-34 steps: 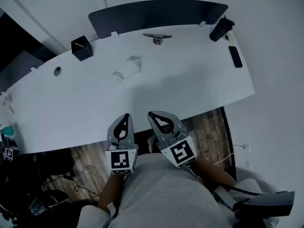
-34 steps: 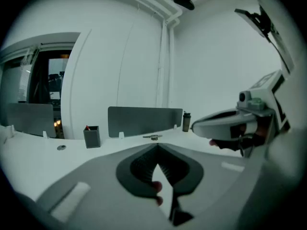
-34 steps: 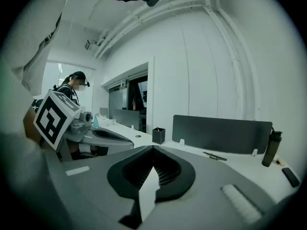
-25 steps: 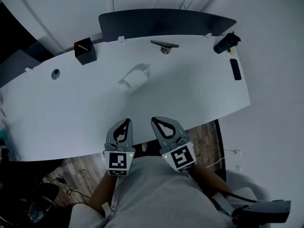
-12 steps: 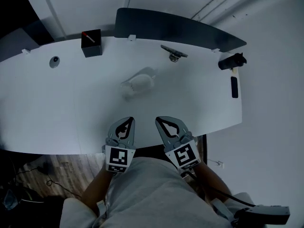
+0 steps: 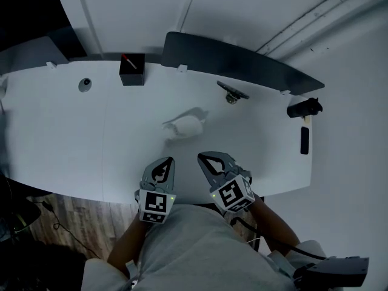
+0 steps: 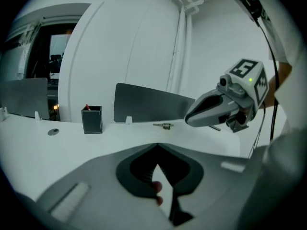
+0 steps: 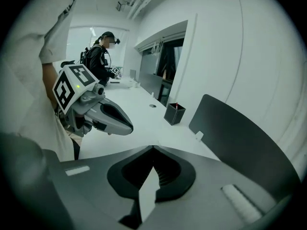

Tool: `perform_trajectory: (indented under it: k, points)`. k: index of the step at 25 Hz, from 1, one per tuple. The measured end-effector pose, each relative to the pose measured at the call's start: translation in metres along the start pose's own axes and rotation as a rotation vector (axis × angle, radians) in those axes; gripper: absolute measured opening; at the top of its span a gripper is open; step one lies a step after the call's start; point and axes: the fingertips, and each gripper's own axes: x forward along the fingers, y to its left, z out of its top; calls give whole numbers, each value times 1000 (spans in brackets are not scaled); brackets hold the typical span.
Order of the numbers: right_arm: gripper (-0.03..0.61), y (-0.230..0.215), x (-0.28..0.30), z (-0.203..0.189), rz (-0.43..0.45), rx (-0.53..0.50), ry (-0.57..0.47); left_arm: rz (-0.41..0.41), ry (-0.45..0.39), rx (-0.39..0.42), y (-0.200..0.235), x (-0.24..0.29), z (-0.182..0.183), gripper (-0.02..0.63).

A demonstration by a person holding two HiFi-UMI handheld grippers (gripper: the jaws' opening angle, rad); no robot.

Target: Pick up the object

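A white, roll-like object (image 6: 185,127) lies on its side on the white desk (image 6: 60,138), near the middle. Both grippers hover side by side at the desk's front edge, short of the object. My left gripper (image 6: 168,161) is shut and empty, its tip pointing at the object. My right gripper (image 6: 202,157) is also shut and empty, just right of it. In the left gripper view the closed jaws (image 7: 157,146) hide the object, and the right gripper (image 7: 216,109) shows alongside. The right gripper view shows its own closed jaws (image 8: 153,147) and the left gripper (image 8: 103,116).
A black pen holder (image 6: 132,70) and a dark divider panel (image 6: 242,59) stand at the desk's back. A metal clamp (image 6: 232,93), a black item (image 6: 304,108) and a flat dark device (image 6: 304,140) lie to the right. A person (image 8: 100,61) stands far off.
The head view has swung, so the desk now sits lower and more to the right. Both grippers, earlier over the floor short of the desk, now reach its front edge, still shut.
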Motion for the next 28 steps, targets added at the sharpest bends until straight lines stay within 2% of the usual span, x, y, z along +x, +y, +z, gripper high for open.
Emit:
perform_trajectory:
  k: [4,5,6,7,11,13,18,23,28]
  points:
    - [3,-10,13,-11,91,-62,44,10,27,-9,-6,8,-3,2]
    - [30,-12,18,-13,119,-84,65,11,33,-13,-7,10,-4,2]
    - [177,-13,24,-16,148,-112,93,13,37,-16,-8,12,-5,2]
    - [249,-16,30,-18,174,-149,121,17,40,-19,-9,13,-5,2]
    - [301,-31,63,-24,229,-358,212,27,42,-30,-11,21,-3,2]
    - [358,-34,82,-34,274,-460,276,30,47,-34,-12,25,-4,2]
    - [447,-39,122,-58,377,-613,425,39,65,-53,-9,29,-8,2]
    - [502,-41,147,-84,458,-701,535,48,77,-65,-9,29,-14,2]
    - [518,-33,162,-98,536,-697,574,50,91,-82,-9,30,-19,2]
